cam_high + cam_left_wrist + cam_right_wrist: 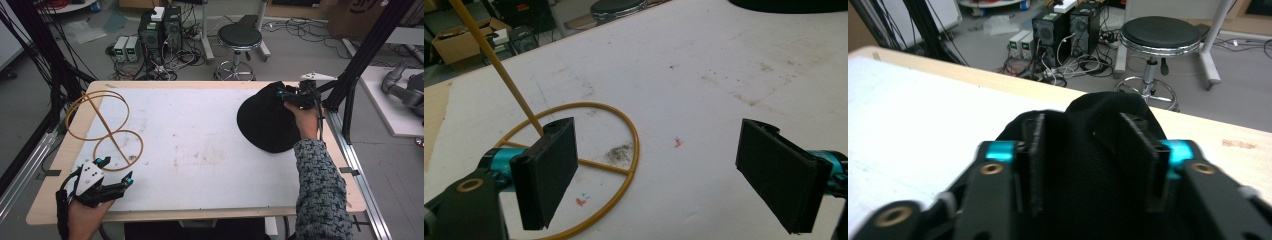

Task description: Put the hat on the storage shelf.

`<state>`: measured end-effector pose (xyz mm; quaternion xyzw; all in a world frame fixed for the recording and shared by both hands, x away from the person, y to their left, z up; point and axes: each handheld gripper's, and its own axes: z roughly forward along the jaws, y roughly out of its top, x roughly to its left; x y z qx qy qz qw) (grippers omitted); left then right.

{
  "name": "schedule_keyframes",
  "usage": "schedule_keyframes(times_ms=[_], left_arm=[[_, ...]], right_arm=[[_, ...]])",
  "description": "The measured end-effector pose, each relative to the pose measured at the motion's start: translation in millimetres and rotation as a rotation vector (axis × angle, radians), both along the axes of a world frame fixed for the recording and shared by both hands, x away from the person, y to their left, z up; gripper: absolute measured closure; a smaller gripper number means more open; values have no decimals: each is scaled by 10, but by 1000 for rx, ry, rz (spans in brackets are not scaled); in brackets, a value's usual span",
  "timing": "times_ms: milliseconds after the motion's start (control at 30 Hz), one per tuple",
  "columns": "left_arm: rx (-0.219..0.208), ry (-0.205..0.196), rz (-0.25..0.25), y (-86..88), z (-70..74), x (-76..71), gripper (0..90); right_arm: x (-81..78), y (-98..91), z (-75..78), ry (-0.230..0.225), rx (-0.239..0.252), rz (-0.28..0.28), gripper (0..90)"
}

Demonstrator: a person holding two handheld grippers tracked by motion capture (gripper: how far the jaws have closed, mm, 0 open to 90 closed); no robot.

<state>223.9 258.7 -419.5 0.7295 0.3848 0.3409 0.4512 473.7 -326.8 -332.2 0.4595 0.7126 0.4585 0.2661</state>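
One desk carries one black hat near its far right corner and one yellow wire stand of two rings joined by one rod near its left edge. Two tongs: left tongs at the desk's near left corner, right tongs at the hat. Beyond the desk's far edge: one round black stool, two computer towers.
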Motion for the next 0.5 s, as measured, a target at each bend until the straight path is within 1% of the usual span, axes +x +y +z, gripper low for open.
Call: schedule_keyframes(times_ms=[67,167,233,367,433,467,500], left_arm=[[0,1,-2,0,-1,2,172],[4,0,-3,-1,0,2,172],[4,0,-3,0,0,3,172],[2,1,-3,-1,0,2,172],[3,1,-5,0,0,4,172],[4,1,-4,-1,0,3,172],[4,0,-4,-1,0,3,172]], right_arm=[[-2,13,3,-4,-17,4,682],[-10,22,11,-2,-45,-4,765],[-8,20,11,-1,-52,-4,803],[-25,31,20,6,-74,-9,849],[-48,42,43,-7,-102,-11,859],[-62,51,58,-13,-99,-11,862],[-77,52,79,-26,-108,-11,865]])
